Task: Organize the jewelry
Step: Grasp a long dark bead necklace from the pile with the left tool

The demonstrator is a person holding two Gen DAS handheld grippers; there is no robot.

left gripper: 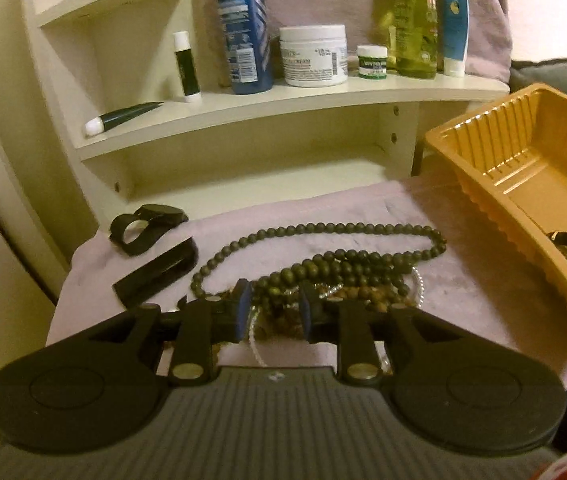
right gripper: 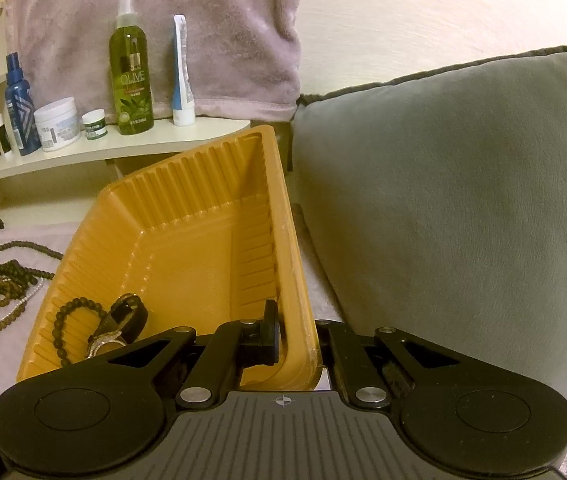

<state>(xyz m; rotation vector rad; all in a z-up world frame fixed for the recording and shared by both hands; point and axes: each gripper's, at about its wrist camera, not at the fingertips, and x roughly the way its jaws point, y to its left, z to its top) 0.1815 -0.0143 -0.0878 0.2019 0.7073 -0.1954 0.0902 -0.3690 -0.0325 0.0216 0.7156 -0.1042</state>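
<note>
Beads round, matte, between left tool tips apart, right tool clamped on ribbed, seemingly plastic tray.

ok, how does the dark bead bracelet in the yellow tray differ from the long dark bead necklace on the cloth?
The bead bracelet is a short single loop; the bead necklace is long and lies in several strands. The bracelet sits inside the yellow ribbed plastic tray; the necklace lies on the pale pink cloth, tangled with other jewelry. Both are strings of dark round beads.
</note>
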